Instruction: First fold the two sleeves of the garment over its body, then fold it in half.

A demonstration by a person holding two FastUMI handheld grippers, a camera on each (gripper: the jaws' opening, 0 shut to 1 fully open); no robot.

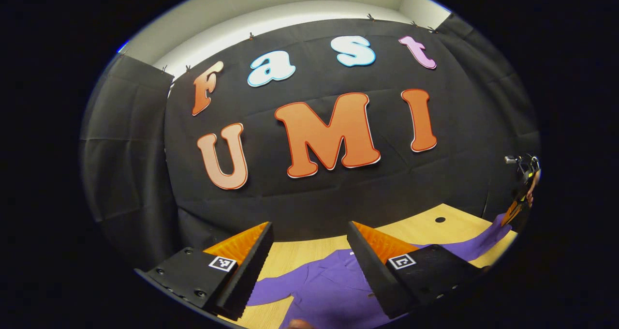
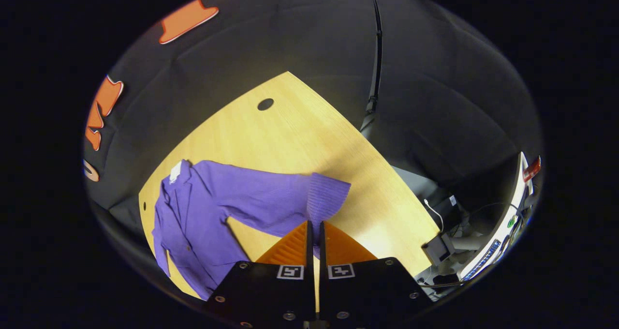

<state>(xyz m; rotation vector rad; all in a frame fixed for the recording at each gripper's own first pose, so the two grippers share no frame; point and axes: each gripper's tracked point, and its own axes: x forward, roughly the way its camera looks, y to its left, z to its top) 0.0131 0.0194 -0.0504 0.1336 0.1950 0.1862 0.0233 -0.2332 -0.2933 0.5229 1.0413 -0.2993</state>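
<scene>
A purple knit garment (image 2: 193, 213) lies on the wooden table (image 2: 290, 135), with a white tag (image 2: 175, 171) at its collar. One sleeve (image 2: 271, 198) stretches away from the body to a ribbed cuff (image 2: 329, 193). My right gripper (image 2: 314, 225) is shut on that cuff's edge. In the left gripper view, my left gripper (image 1: 309, 227) hangs open above the garment's body (image 1: 324, 285), nothing between its fingers. Far to the right there, the right gripper (image 1: 515, 210) pinches the end of the stretched sleeve (image 1: 483, 237).
The table has a round cable hole (image 2: 265, 104) near its far corner. A black cable (image 2: 375, 67) hangs beyond the table's right edge. Lower right, past that edge, stand a small box (image 2: 437, 249) and desk equipment (image 2: 493, 251).
</scene>
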